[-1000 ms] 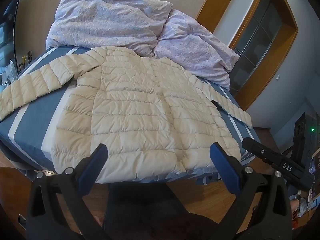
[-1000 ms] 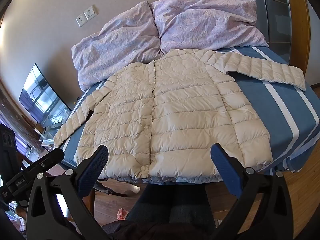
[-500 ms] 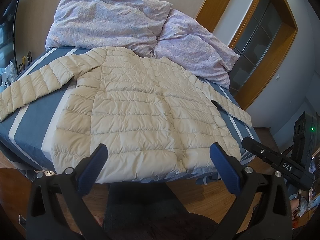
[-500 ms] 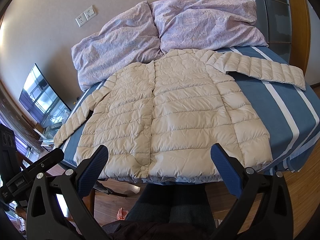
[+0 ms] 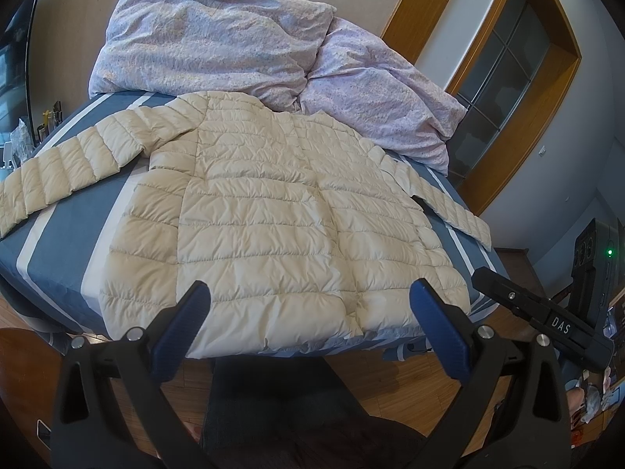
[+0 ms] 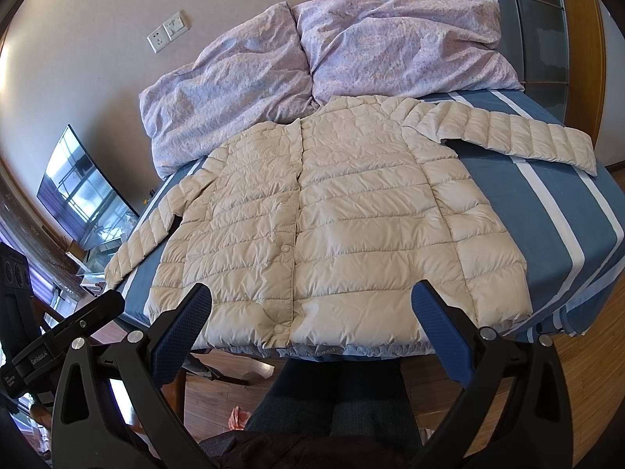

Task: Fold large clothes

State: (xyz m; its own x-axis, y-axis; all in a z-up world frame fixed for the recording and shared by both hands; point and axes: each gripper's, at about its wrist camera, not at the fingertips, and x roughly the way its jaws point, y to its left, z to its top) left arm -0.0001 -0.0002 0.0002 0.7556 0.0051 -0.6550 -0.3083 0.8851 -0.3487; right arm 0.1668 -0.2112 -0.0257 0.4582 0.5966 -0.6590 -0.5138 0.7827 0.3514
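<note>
A cream quilted puffer jacket (image 5: 273,219) lies flat, buttoned front up, on a blue bed with white stripes (image 5: 58,234), both sleeves spread out to the sides. It also shows in the right wrist view (image 6: 343,226). My left gripper (image 5: 310,312) is open and empty, held just short of the jacket's hem at the bed's near edge. My right gripper (image 6: 312,312) is open and empty, also just short of the hem. The right gripper's body shows at the right of the left wrist view (image 5: 547,320).
Two lilac pillows (image 5: 218,39) lie at the head of the bed against the wall. A wood-framed window (image 5: 508,78) is on the right. A television (image 6: 82,191) stands left of the bed. Wooden floor (image 6: 586,351) and the person's legs (image 6: 332,398) are below.
</note>
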